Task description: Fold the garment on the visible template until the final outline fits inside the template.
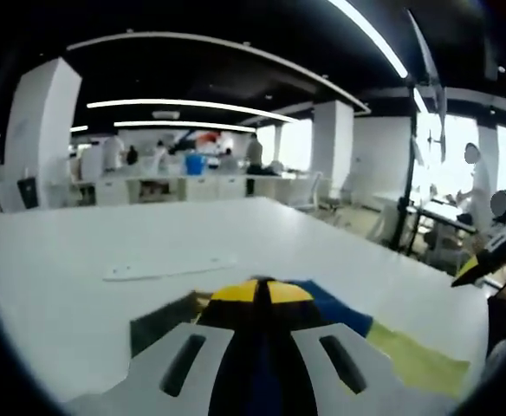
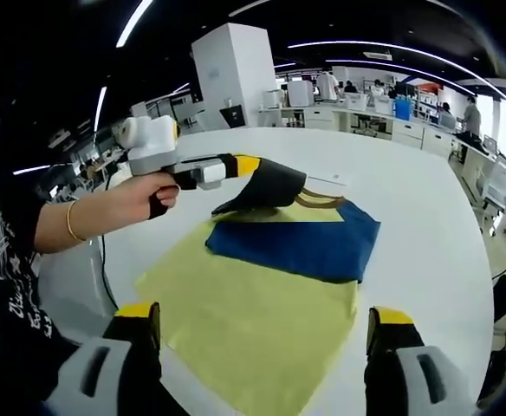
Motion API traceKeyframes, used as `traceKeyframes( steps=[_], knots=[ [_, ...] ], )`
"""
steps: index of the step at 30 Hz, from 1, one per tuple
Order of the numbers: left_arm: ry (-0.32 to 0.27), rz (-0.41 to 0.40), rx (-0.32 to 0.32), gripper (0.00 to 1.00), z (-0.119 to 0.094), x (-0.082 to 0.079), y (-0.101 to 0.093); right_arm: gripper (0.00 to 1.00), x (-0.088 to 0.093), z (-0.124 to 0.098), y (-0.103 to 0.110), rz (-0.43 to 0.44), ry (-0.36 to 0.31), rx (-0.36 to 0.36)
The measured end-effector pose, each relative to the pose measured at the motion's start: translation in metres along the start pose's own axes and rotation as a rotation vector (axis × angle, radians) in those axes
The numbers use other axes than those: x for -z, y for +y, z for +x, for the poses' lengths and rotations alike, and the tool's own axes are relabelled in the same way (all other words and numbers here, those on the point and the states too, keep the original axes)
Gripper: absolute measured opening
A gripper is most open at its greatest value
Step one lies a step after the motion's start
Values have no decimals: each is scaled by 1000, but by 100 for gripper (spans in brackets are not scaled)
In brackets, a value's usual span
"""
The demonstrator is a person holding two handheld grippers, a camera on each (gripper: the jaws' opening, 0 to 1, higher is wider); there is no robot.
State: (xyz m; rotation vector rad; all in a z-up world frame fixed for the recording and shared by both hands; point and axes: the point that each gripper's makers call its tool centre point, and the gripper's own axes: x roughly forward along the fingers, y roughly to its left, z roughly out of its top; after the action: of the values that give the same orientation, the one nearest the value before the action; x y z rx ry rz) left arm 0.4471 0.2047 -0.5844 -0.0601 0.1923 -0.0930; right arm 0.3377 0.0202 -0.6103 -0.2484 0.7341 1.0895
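Apparently no legible writing on garment (image 2: 296, 247).

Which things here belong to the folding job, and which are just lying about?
Belonging to the job:
blue garment
yellow template
left tongs
right tongs

Lying about:
white flat strip on the table

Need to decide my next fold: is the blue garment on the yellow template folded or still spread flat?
Folded: in the right gripper view the blue garment is a compact rectangle on the yellow template's far end, the left tool pressing its edge.
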Motion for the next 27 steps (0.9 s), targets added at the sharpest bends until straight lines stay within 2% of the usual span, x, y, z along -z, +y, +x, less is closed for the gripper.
traceKeyframes(
  steps=[6, 19, 22, 27],
  knots=[
    [31, 3, 37, 0, 5, 16, -17, 99, 4, 1, 0, 6, 8, -1],
    [158, 46, 126, 0, 14, 75, -55, 99, 15, 1, -4, 27, 26, 8],
    [203, -3, 162, 0, 12, 89, -66, 99, 18, 0, -6, 31, 30, 13],
    [257, 5, 165, 0, 13, 108, -69, 99, 20, 0, -6, 33, 34, 14]
  ],
)
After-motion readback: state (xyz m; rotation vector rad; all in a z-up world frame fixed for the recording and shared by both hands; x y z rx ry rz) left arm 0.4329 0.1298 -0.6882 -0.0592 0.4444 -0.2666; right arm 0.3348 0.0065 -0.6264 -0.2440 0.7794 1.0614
